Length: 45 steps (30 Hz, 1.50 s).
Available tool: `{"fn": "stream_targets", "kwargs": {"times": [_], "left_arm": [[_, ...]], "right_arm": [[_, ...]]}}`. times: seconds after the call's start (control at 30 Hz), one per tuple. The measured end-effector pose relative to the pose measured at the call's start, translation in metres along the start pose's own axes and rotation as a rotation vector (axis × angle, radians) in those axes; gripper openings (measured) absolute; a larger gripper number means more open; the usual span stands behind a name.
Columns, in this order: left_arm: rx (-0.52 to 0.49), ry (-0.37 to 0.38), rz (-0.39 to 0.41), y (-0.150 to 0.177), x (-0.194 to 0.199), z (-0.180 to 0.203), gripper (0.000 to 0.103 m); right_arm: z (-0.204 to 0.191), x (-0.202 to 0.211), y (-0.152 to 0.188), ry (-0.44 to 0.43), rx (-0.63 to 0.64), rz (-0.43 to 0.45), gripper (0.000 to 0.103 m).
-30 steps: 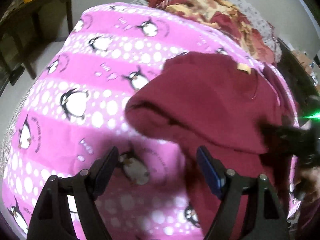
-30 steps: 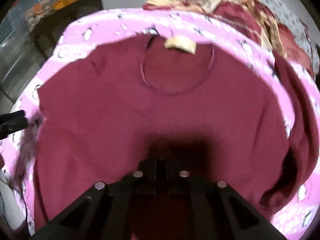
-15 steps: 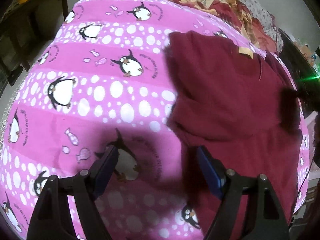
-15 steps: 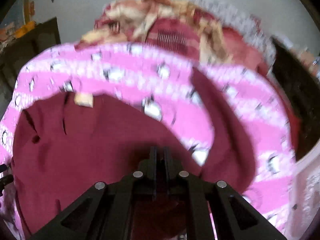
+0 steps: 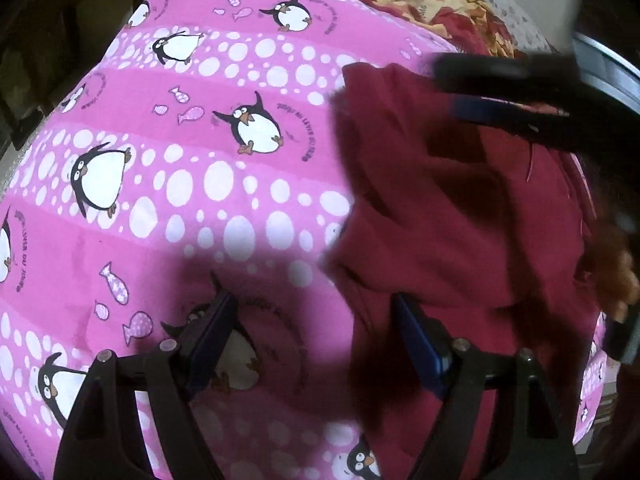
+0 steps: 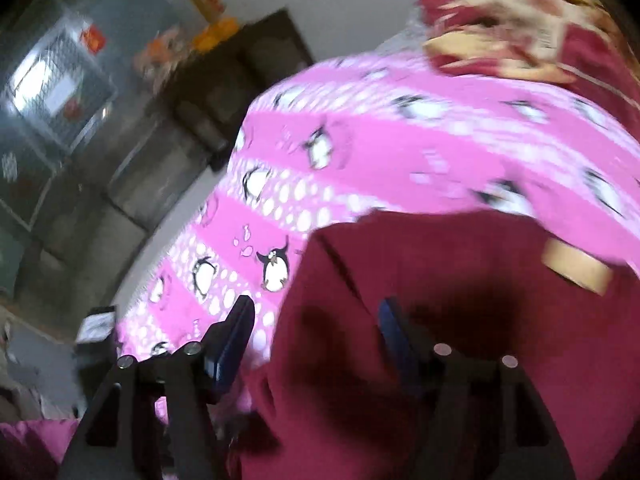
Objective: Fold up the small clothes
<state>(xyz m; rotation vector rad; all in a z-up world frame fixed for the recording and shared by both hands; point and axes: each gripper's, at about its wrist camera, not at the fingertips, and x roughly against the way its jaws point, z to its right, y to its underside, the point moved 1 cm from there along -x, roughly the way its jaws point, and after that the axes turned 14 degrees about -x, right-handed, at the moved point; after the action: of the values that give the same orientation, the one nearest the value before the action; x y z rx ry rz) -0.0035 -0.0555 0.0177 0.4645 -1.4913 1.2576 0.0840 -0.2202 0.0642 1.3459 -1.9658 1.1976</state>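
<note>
One maroon garment [image 5: 452,216] lies on the pink penguin-print blanket [image 5: 180,184], toward the blanket's right edge in the left wrist view, bunched into thick folds with part of it doubled over itself. Its tan neck label [image 6: 576,266] shows in the right wrist view near the garment's far edge.

The left gripper [image 5: 316,332] hangs above the blanket near its near edge, its jaws spread wide and empty: one fingertip over bare pink blanket, the other over the garment's left border. The right gripper [image 6: 316,328] has its jaws opening; nothing is clamped between them, and they straddle the garment's left edge, one finger over the blanket and one over the maroon cloth. In the left wrist view that right gripper [image 5: 504,92] crosses above the garment's far part as a dark blurred bar, hiding the collar region. A hand [image 5: 616,276] shows at the right rim.

Beyond the blanket's far edge lies one red-and-cream floral quilt [image 5: 432,4]. Left of the blanket stands dark wooden furniture [image 6: 240,80] with orange items on top, and a window with a grille [image 6: 52,92] sits further left, all blurred.
</note>
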Motion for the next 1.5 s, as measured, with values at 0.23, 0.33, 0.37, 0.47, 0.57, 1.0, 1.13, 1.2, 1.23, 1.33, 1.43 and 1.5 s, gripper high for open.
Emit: {"fn": "stream_targets", "kwargs": {"times": [0.23, 0.33, 0.37, 0.47, 0.57, 1.0, 1.13, 1.2, 1.23, 1.33, 1.43, 1.5], "left_arm": [[0.011, 0.057, 0.02, 0.003, 0.002, -0.012, 0.079], [0.035, 0.07, 0.034, 0.005, 0.007, -0.019, 0.079], [0.04, 0.067, 0.035, 0.006, 0.009, -0.02, 0.079], [0.058, 0.048, 0.055, 0.007, 0.024, -0.03, 0.079], [0.067, 0.041, 0.085, 0.004, 0.036, -0.034, 0.079], [0.015, -0.144, 0.001, -0.027, -0.015, -0.012, 0.079], [0.026, -0.142, 0.012, -0.025, -0.011, -0.013, 0.08], [0.039, -0.141, 0.01, -0.025, -0.011, -0.014, 0.081], [0.044, -0.14, 0.01, -0.025, -0.011, -0.014, 0.081], [0.048, -0.145, 0.012, -0.024, -0.01, -0.015, 0.081], [0.053, -0.144, 0.009, -0.023, -0.011, -0.013, 0.082], [0.05, -0.141, 0.008, -0.025, -0.012, -0.014, 0.082]], "right_arm": [[-0.014, -0.047, -0.014, 0.073, 0.09, -0.014, 0.008], [-0.022, -0.062, -0.022, 0.072, 0.097, 0.01, 0.008], [-0.02, -0.073, -0.024, 0.088, 0.087, -0.001, 0.008], [-0.014, -0.083, -0.021, 0.085, 0.056, -0.018, 0.01], [-0.004, -0.05, -0.018, 0.001, -0.038, 0.008, 0.016], [0.066, 0.019, 0.067, 0.299, -0.069, 0.06, 0.023], [0.055, 0.044, 0.059, 0.225, -0.045, 0.125, 0.03], [0.044, 0.045, 0.048, 0.236, 0.023, 0.165, 0.063], [0.04, 0.041, 0.044, 0.234, 0.052, 0.17, 0.079], [0.03, 0.008, 0.027, 0.302, 0.151, 0.121, 0.079], [0.032, -0.022, 0.016, 0.321, 0.186, 0.031, 0.039], [0.033, -0.027, 0.018, 0.339, 0.228, 0.02, 0.025]]}}
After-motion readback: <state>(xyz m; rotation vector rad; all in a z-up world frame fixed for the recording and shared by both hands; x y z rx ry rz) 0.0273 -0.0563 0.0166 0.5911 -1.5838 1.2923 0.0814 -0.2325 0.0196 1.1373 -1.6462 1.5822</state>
